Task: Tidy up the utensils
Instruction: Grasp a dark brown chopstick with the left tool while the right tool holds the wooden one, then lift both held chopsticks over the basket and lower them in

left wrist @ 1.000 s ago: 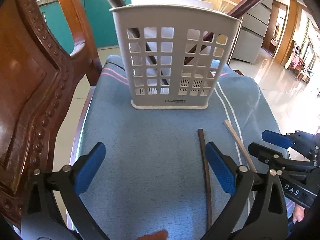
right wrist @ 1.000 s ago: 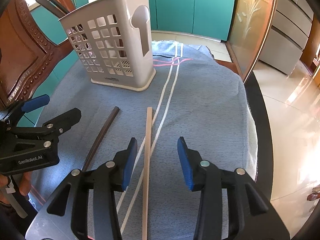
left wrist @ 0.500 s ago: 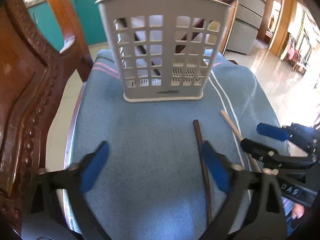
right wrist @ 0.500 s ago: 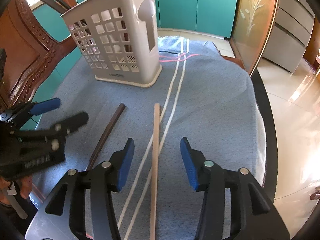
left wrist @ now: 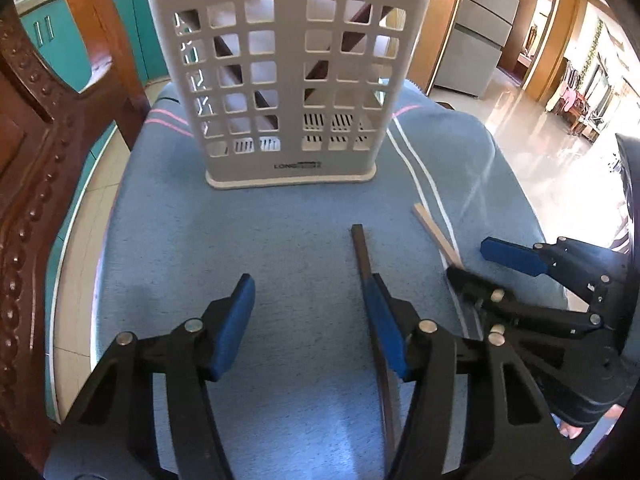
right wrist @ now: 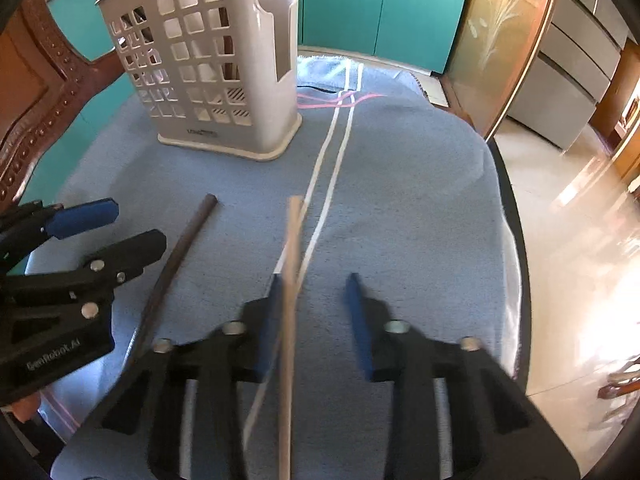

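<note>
A white slotted utensil basket (left wrist: pixel 288 80) stands upright on a blue towel (left wrist: pixel 280 248); it also shows in the right wrist view (right wrist: pixel 208 64), with dark sticks leaning inside. A dark chopstick (left wrist: pixel 362 248) lies by the right finger of my open left gripper (left wrist: pixel 310 320); in the right wrist view the dark chopstick (right wrist: pixel 184 240) is left of my gripper. A pale wooden chopstick (right wrist: pixel 290 280) lies between the fingers of my open right gripper (right wrist: pixel 312 312), close to the left finger. The pale chopstick's far end (left wrist: pixel 434 232) shows in the left wrist view, with the right gripper (left wrist: pixel 484 264) over it.
A carved wooden chair back (left wrist: pixel 36 140) stands close on the left. Teal cabinets (right wrist: pixel 380 4) are behind. The towel's right edge (right wrist: pixel 508 240) drops off to a shiny tiled floor (right wrist: pixel 568 240).
Both grippers have moved forward along the chopsticks toward the basket. The pale chopstick now lies between the right fingers; the left gripper sits closer to the dark chopstick.
</note>
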`<state>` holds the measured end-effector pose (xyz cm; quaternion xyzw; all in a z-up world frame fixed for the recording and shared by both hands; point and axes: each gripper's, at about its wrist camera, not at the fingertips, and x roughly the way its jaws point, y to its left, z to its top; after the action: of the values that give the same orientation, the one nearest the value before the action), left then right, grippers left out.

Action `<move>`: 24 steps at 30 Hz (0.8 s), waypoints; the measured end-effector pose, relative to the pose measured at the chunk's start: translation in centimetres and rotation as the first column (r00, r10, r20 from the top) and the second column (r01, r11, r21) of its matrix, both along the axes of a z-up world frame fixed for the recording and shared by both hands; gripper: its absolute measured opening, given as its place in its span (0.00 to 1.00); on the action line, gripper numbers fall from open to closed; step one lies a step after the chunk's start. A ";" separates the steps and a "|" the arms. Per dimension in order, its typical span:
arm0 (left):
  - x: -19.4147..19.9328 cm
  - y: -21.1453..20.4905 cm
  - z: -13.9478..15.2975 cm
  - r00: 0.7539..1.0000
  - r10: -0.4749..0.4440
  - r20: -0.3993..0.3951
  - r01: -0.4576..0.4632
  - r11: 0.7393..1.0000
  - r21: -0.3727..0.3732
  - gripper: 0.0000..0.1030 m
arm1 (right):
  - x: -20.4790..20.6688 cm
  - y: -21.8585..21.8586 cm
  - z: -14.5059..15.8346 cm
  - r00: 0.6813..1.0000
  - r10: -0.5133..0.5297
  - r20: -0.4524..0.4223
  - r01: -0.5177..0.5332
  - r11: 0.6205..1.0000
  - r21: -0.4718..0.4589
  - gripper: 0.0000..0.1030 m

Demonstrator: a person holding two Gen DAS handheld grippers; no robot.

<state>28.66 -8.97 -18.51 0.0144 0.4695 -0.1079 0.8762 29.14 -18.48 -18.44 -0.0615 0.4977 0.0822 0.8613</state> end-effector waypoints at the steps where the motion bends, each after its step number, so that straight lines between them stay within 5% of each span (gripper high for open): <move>1: 0.1 -0.1 0.0 1.000 -0.001 -0.001 0.001 1.000 -0.005 0.57 | 0.1 -0.2 0.1 1.000 -0.007 -0.005 0.007 1.000 0.004 0.14; 10: 0.9 -2.1 -1.1 0.999 -0.030 -0.021 0.030 1.000 -0.002 0.57 | 0.5 -2.1 0.4 0.998 -0.061 -0.018 0.062 0.996 0.059 0.15; 13: 1.5 -3.8 -1.9 0.999 -0.032 -0.018 0.033 0.997 0.065 0.45 | 0.7 -2.0 0.4 0.998 -0.065 -0.004 0.066 0.996 0.061 0.17; 18: 2.0 -4.5 -1.8 0.999 -0.041 -0.020 0.042 0.998 0.054 0.11 | 0.9 -1.3 0.0 0.998 -0.060 0.004 0.060 0.998 0.032 0.21; 22: 2.1 -4.7 -1.9 0.999 -0.041 -0.022 0.042 0.998 0.044 0.10 | 0.8 -0.8 -0.2 0.999 -0.046 0.015 0.045 0.999 0.019 0.20; 24: 2.2 -4.8 -1.9 0.999 -0.036 -0.023 0.037 0.998 0.046 0.08 | 0.6 -0.4 -0.2 0.999 -0.025 0.021 0.024 1.000 0.019 0.11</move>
<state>30.87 -13.73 -20.40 0.0420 0.4811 -0.1131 0.8683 29.76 -18.88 -18.61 -0.0480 0.4886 0.0756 0.8679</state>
